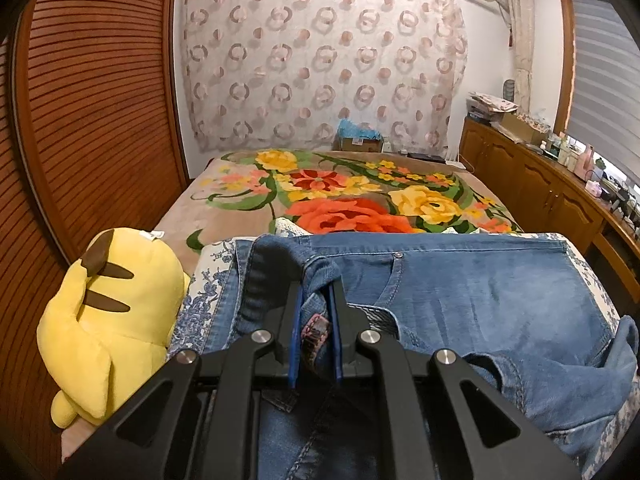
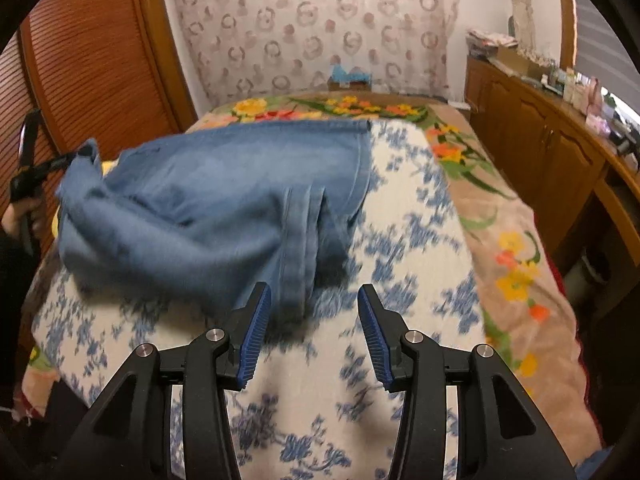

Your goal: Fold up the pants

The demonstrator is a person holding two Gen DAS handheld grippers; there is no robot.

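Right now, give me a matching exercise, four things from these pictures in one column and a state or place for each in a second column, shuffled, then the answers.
Column one:
1. left tool
2. right tool
3. yellow plush toy
4. jeans

Column two:
A. open, holding nothing
B. lying at the left edge of the bed
C. shut on denim
D. bunched on the blue-flowered cover

Pairs: 1-C, 2-A, 3-B, 4-D
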